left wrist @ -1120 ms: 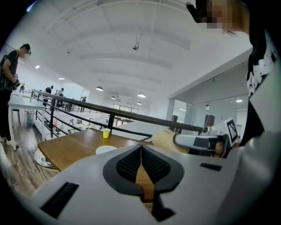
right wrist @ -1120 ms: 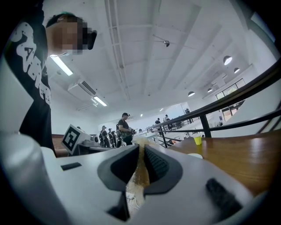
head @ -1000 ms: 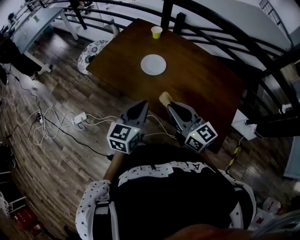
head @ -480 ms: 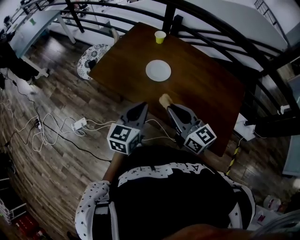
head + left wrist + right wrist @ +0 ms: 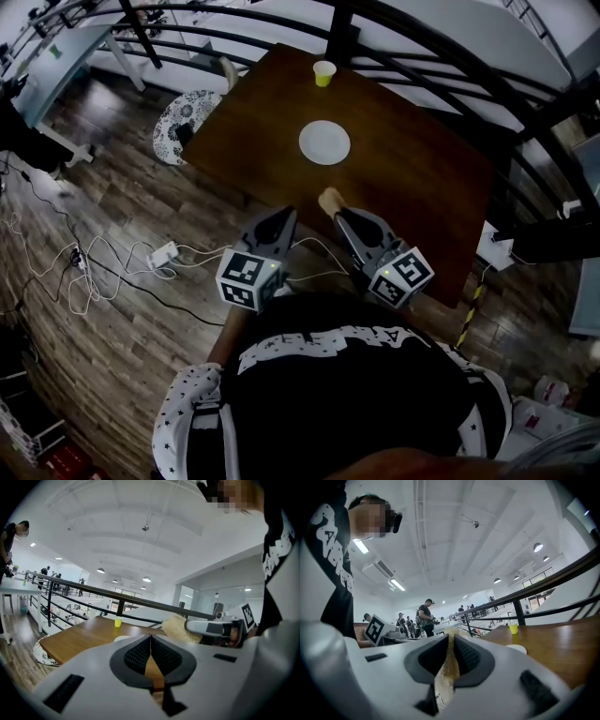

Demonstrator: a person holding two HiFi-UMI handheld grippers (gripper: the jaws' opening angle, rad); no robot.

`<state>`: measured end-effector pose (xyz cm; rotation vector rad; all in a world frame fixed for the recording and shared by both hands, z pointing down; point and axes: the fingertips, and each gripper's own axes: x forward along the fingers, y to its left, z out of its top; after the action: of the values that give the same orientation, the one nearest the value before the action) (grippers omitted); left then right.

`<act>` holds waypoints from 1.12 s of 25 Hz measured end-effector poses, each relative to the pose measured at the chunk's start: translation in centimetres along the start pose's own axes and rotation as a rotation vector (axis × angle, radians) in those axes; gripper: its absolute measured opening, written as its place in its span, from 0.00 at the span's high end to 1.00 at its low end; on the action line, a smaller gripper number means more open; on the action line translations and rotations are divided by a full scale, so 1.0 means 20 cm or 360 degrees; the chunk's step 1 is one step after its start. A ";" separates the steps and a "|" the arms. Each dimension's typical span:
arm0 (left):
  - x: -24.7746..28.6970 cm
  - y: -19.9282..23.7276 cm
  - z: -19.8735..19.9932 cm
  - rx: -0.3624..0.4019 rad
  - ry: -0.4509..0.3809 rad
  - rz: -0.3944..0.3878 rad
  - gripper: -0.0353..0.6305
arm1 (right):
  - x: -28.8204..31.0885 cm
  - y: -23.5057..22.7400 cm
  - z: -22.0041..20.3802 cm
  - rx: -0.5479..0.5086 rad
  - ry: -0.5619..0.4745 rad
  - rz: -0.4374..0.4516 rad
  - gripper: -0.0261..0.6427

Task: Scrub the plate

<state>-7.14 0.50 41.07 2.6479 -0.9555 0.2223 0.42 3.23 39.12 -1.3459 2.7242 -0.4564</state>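
Observation:
A white plate (image 5: 324, 142) lies on the brown wooden table (image 5: 412, 169), with a yellow cup (image 5: 324, 72) beyond it near the far edge. Both grippers hover short of the table's near edge, close to the person's chest. My left gripper (image 5: 286, 214) is shut with nothing in it. My right gripper (image 5: 339, 214) is shut on a tan sponge (image 5: 329, 199) that sticks out past its tips. The left gripper view shows the plate (image 5: 121, 638), the cup (image 5: 117, 621) and the sponge (image 5: 177, 627). In the right gripper view the sponge (image 5: 449, 663) sits between the jaws, with the plate (image 5: 516, 648) ahead at right.
A black railing (image 5: 422, 37) runs behind the table. A round patterned seat (image 5: 183, 112) stands at the table's left corner. White cables (image 5: 112, 262) trail over the wood floor at left. Several people (image 5: 425, 616) stand far off in the right gripper view.
In the head view the table and plate have drifted slightly right and down. Both grippers keep the same pose, the sponge still in the right one.

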 end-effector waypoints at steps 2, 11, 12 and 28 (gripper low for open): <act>0.00 0.04 0.00 0.0004 0.0013 -0.0011 0.93 | 0.03 0.01 0.00 0.0003 0.0003 -0.0018 0.89; -0.01 0.18 0.02 -0.0008 0.0011 -0.0076 0.93 | 0.15 0.03 -0.02 0.0003 0.0012 -0.0095 0.89; -0.01 0.19 0.02 -0.0009 0.0011 -0.0082 0.93 | 0.16 0.03 -0.02 0.0002 0.0011 -0.0098 0.89; 0.10 0.28 0.06 -0.0052 0.0009 -0.0062 0.93 | 0.26 -0.11 0.00 0.0003 0.0022 -0.0086 0.89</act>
<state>-9.19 -5.25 41.72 2.6319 -0.8973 0.2034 -1.00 -2.08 40.19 -1.4246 2.7034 -0.4736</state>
